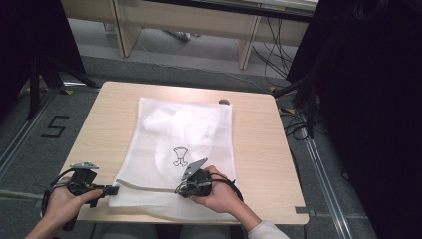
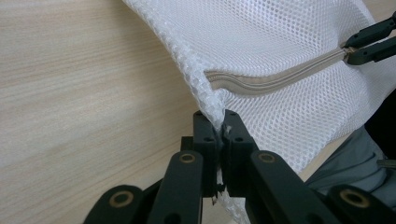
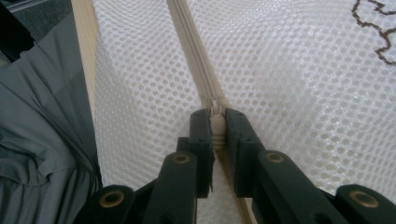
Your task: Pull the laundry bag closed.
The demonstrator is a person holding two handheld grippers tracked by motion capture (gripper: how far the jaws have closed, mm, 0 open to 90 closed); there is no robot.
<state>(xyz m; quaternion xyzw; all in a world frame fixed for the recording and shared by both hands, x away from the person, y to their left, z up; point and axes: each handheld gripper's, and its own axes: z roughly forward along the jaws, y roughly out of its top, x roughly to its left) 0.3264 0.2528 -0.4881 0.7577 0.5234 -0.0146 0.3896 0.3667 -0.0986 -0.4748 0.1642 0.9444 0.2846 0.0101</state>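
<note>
**Two grippers clamp a mesh laundry bag at its zipper edge**

A white mesh bag (image 1: 181, 149) lies flat on a pale wood-grain table (image 1: 259, 144), its near edge by the person's side. The fabric is an open honeycomb net, soft and slightly rumpled, with paler folded cloth showing through it and a small dark outline motif (image 1: 180, 157) printed near the middle. A beige zipper (image 2: 275, 79) with a ribbed tape runs along the near end.

The left gripper (image 2: 219, 122), held in the left hand (image 1: 62, 204), has its black jaws closed tight on the bag's corner seam, lifting the mesh off the table. The right gripper (image 3: 215, 122), in the right hand (image 1: 221, 194), is closed on the beige zipper pull (image 3: 216, 128), the tape running straight away from its jaws. In the high view the two grippers sit near each other along the bag's front edge.

The table's rounded rectangular top stands on grey carpet-like flooring. Black cables (image 1: 276, 50) trail behind it, light wooden furniture (image 1: 189, 25) lines the far wall, and dark curtains (image 1: 378, 99) hang at either side.
</note>
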